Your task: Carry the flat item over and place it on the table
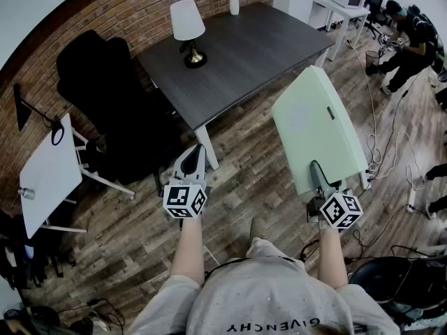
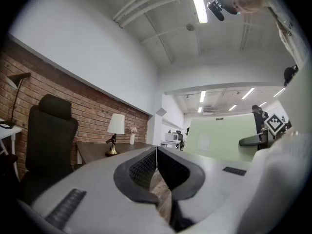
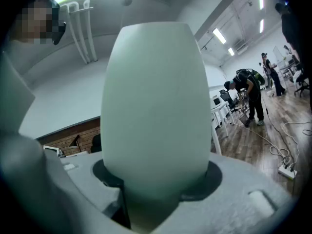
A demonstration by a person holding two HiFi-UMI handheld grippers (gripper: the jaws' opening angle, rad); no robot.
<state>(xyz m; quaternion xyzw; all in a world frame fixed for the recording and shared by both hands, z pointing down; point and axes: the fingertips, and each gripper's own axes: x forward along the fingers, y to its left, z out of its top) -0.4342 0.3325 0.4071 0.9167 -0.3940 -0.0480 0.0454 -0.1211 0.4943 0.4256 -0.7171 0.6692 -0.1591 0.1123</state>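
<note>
My right gripper (image 1: 325, 187) clamps the pale green, flat, round-cornered board (image 1: 314, 128); my left gripper (image 1: 193, 158) is closed on nothing. The dark grey rectangular table (image 1: 258, 47) stands beyond.

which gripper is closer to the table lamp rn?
Left. The left gripper, shut and empty, is in front of the dark table, roughly in line with the lamp. The right gripper, holding the green panel, is off to the side, farther away.
</note>
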